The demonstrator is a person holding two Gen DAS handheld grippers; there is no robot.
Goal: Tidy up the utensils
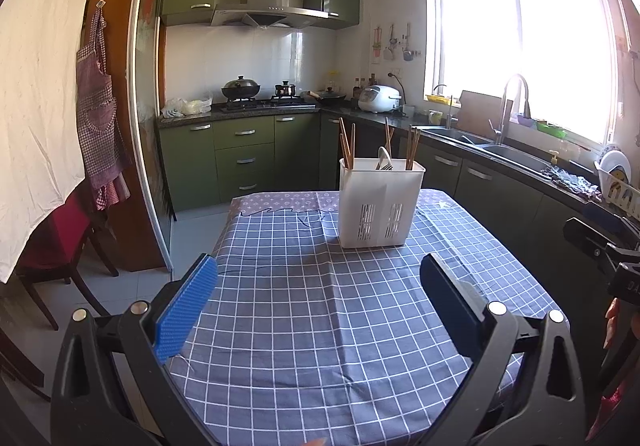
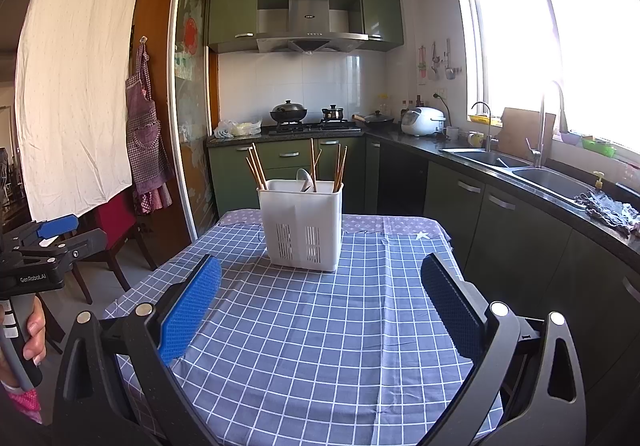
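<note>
Left claw [image 1: 318,288] spread wide, blue pads well apart, grasping nothing, hovering over near end of tabletop [image 1: 304,326], short of holder [image 1: 381,202]. Right claw [image 2: 320,288] likewise released, pads apart and bare, also short of holder [image 2: 301,224] on near side.

White plastic holder upright toward far end of tabletop, slotted vents low on its near wall. Wooden chopsticks [image 1: 347,144] sticking up and leaning out of holder's compartments: one bunch at its left end, one near its middle, one at its right end. Pale spoon [image 1: 383,157] tucked in holder's middle part beside middle chopsticks; same spoon [image 2: 305,179] seen from right wrist. Dark metal tips just beside spoon, too small to tell what kind.

Blue-and-white checked cloth [image 2: 320,326] under holder, covering tabletop, creased down its length; grey patterned strip of cloth just behind holder.

Left of holder in right wrist view: left claw's body [image 2: 44,246] with blue pad, handle gripped by left hand [image 2: 34,330]. Right of holder in left wrist view: dark body of right claw at frame edge, fingertips [image 1: 612,310] of right hand on it.

Behind holder: green cabinets [image 1: 244,154], stove with black pots [image 1: 241,88]. Right of holder: sink [image 2: 520,166] under bright window.
</note>
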